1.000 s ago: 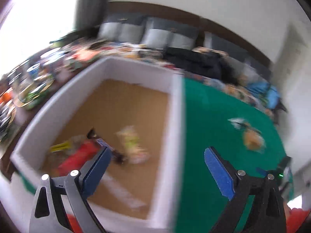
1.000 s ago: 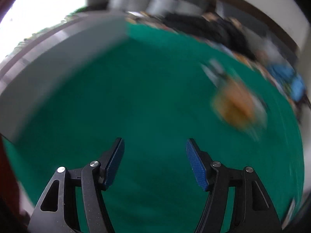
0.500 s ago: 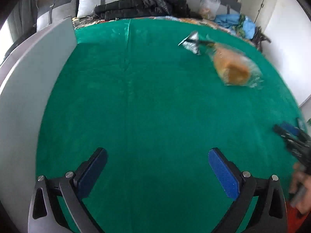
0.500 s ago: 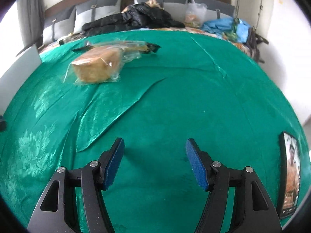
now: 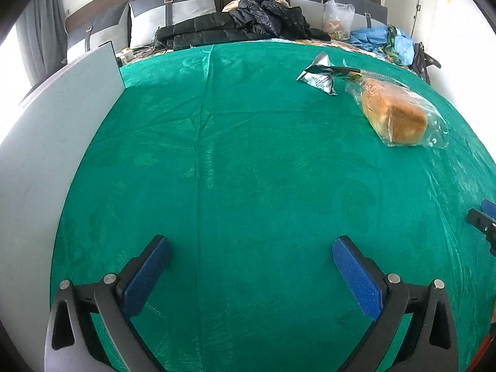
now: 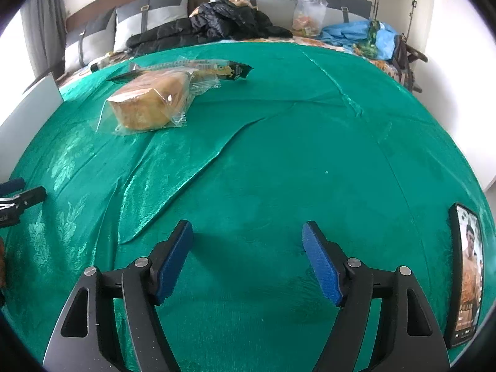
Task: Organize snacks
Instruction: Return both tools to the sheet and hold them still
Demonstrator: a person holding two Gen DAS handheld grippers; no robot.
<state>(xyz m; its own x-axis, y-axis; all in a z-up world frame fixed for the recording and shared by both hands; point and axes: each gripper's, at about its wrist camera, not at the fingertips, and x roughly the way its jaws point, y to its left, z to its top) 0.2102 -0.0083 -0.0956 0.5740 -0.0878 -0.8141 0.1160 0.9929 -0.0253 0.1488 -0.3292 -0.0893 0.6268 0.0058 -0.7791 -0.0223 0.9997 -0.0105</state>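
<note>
Bagged bread (image 6: 148, 105) lies far ahead-left of gaping right tongs (image 6: 248, 260); untouched.

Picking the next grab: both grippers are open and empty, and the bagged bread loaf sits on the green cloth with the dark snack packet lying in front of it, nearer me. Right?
Not quite. In the right wrist view the dark snack packet lies behind the bread loaf, farther away. The rest holds.

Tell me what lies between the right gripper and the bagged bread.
Only green cloth, creased into a raised fold, lies between the right gripper and the bagged bread; the right wrist view shows it.
</note>
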